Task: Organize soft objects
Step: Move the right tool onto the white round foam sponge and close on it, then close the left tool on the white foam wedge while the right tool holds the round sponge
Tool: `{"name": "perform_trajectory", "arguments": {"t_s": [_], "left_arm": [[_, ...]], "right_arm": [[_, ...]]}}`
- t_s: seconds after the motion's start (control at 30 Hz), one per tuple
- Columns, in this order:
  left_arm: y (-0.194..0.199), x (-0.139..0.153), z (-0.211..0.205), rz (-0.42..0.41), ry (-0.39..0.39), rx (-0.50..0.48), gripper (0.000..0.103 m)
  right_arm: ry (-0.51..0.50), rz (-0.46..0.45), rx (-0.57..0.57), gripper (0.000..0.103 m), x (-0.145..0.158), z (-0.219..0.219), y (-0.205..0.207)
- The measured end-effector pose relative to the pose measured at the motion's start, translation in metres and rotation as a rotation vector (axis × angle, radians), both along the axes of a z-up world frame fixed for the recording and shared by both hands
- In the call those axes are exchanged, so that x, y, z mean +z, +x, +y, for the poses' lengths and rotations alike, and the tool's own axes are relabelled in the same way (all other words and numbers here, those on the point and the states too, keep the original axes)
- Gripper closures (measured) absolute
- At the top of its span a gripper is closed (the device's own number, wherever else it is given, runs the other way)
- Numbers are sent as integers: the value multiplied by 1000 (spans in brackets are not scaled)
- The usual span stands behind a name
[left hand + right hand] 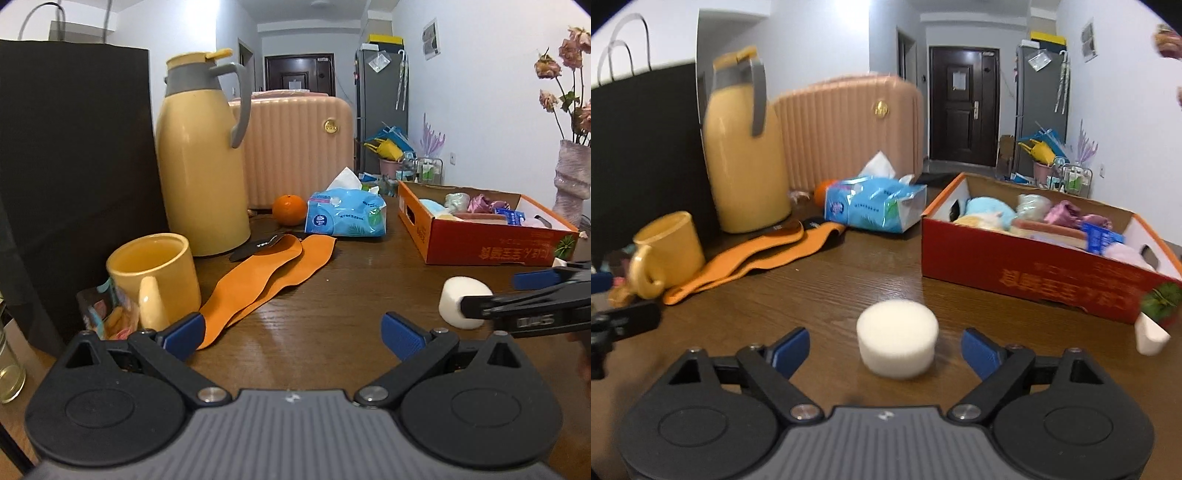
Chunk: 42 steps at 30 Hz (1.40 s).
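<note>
A white round sponge (897, 338) stands on the brown table between the wide-open fingers of my right gripper (885, 349); the fingers do not touch it. In the left wrist view the sponge (460, 301) sits at the right with the right gripper (491, 291) around it. My left gripper (293, 334) is open and empty, low over the table. An orange-red cardboard box (1027, 266) holding several soft items stands at the right, also in the left wrist view (480, 243). An orange cloth strap (258, 280) lies left of centre.
A yellow mug (155, 277), a yellow thermos jug (201, 155) and a black paper bag (74, 166) stand at the left. A blue tissue pack (345, 212) and an orange (289, 209) sit at the back. A small white piece (1150, 334) lies by the box corner.
</note>
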<state>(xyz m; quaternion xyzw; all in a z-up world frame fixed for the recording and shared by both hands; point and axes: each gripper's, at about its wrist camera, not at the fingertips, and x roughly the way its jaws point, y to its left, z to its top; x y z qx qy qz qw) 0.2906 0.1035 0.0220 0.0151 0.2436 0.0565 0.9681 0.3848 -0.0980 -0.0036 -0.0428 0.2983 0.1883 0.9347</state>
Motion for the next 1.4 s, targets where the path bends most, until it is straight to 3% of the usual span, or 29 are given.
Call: {"name": "perform_trajectory", "arguments": {"t_s": [0.1, 0.17, 0.3, 0.43, 0.6, 0.8, 0.97, 1.1, 1.13, 1.17, 1.4], "left_arm": [[16, -2, -2, 21, 6, -1, 0], [25, -4, -7, 37, 8, -11, 0], [45, -6, -30, 62, 14, -59, 0], [72, -9, -78, 88, -29, -162, 0], [108, -15, -173, 93, -116, -279, 0], [143, -32, -292, 70, -56, -495, 2], [167, -46, -347, 81, 27, -540, 31], [189, -57, -361, 172, -32, -556, 49], [193, -60, -361, 186, -48, -557, 56], [195, -61, -360, 191, -61, -559, 72], [179, -49, -347, 157, -50, -597, 77]], "right_arm": [[-14, 37, -4, 19, -15, 9, 23], [-10, 55, -2, 49, -23, 8, 32], [40, 38, -39, 48, -18, -24, 27], [16, -24, -141, 48, -4, -90, 8], [16, -70, -349, 47, 12, -194, -15], [79, -72, -455, 47, 15, -271, -38], [107, -84, -446, 47, 16, -293, -44], [138, -87, -444, 47, 17, -298, -46], [140, -88, -442, 47, 17, -298, -45], [139, -91, -438, 47, 18, -298, -45], [155, -93, -414, 47, 19, -288, -43]]}}
